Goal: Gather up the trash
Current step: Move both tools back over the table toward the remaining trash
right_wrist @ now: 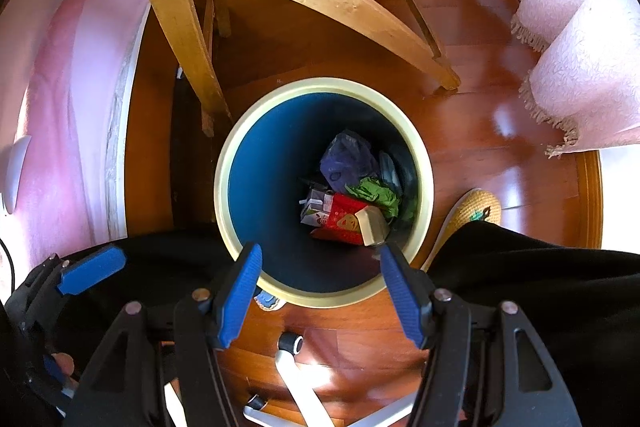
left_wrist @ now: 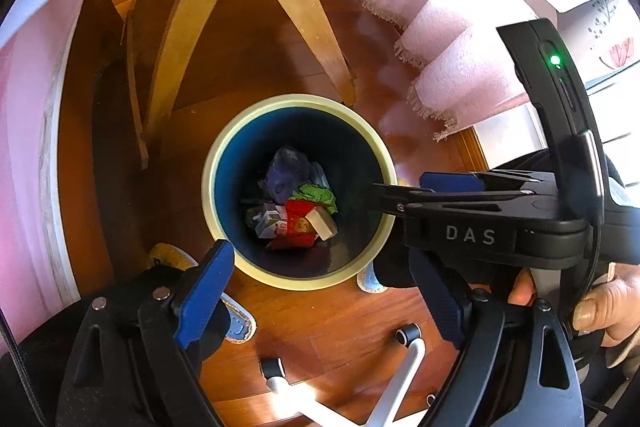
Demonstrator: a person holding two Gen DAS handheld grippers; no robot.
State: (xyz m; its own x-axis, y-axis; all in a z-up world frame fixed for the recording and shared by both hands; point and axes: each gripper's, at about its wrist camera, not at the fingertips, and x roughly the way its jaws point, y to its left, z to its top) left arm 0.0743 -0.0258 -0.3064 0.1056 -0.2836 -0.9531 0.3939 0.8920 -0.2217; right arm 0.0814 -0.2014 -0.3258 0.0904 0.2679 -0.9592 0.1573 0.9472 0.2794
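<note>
Looking down into a round waste bin (right_wrist: 224, 183) with a cream rim and dark blue inside, standing on a wooden floor (right_wrist: 480, 131) by chair legs (right_wrist: 188, 67). At its bottom lies trash (right_wrist: 348, 203): a red carton, a small drink box, green crumpled paper, a purple bag. The left gripper (left_wrist: 320, 291) and right gripper (right_wrist: 320, 291) hover above, jaws spread, holding nothing. The right gripper's body reads "DAS".

Mixed trash (right_wrist: 352, 203) inside blue bin (right_wrist: 256, 163)

We count 1 bin (right_wrist: 224, 163), 2 grippers (right_wrist: 320, 267) (left_wrist: 320, 279), 1 purple bag (right_wrist: 346, 157) and 1 green wrapper (right_wrist: 376, 195).
</note>
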